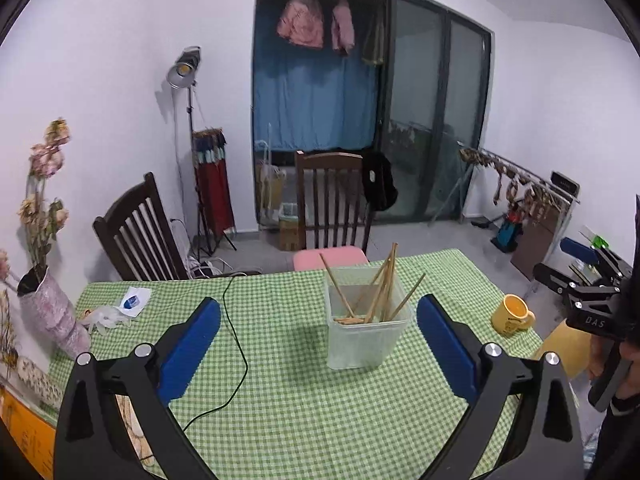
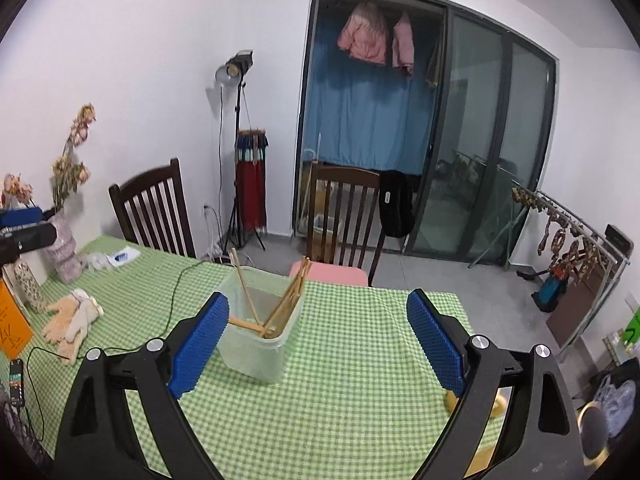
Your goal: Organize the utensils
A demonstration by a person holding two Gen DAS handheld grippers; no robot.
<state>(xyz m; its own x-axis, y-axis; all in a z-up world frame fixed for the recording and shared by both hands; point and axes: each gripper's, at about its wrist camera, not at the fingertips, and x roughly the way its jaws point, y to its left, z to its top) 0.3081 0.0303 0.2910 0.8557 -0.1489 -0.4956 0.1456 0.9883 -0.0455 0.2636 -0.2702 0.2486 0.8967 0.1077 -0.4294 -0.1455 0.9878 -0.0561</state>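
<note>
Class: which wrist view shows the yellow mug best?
The left wrist view: the yellow mug stands whole near the table's right edge. In the right wrist view only yellow slivers show behind the right tongs.

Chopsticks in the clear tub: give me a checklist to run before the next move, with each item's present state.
1. Left hand-held gripper open and empty: ok.
2. Right hand-held gripper open and empty: ok.
3. Chopsticks gathered in the clear tub: ok, all that show lean inside it.
4. Tub upright on the checked tablecloth: ok.
5. Black cable clear of the tub: ok, it lies apart on the left.
6. Yellow mug holds utensils: cannot tell.
</note>
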